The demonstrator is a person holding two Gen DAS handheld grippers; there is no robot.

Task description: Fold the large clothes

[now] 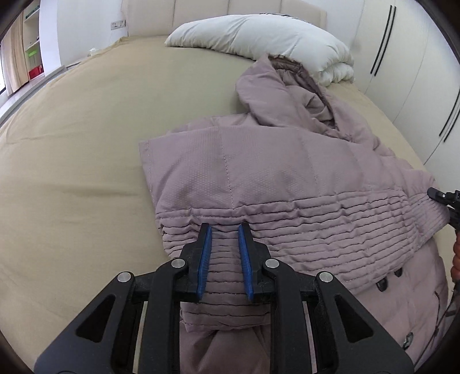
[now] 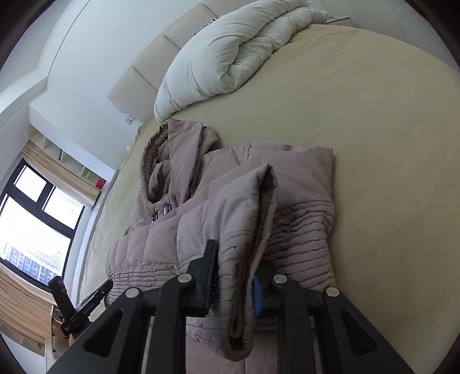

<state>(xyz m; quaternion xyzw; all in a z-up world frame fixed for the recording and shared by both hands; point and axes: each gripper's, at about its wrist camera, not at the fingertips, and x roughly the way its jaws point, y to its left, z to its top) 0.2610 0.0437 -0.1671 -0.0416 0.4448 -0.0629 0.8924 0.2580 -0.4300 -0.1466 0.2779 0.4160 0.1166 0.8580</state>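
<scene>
Matt quilted jacket (image 1: 273,172), probably nylon

Spread on the bed (image 1: 72,149): jacket (image 1: 273,172), hood toward 12 o'clock, just short of the duvet (image 1: 258,37) piled against the headboard (image 1: 201,11). At 3 o'clock, wardrobe (image 1: 417,72); at 9 o'clock, shelves (image 1: 31,49).
</scene>
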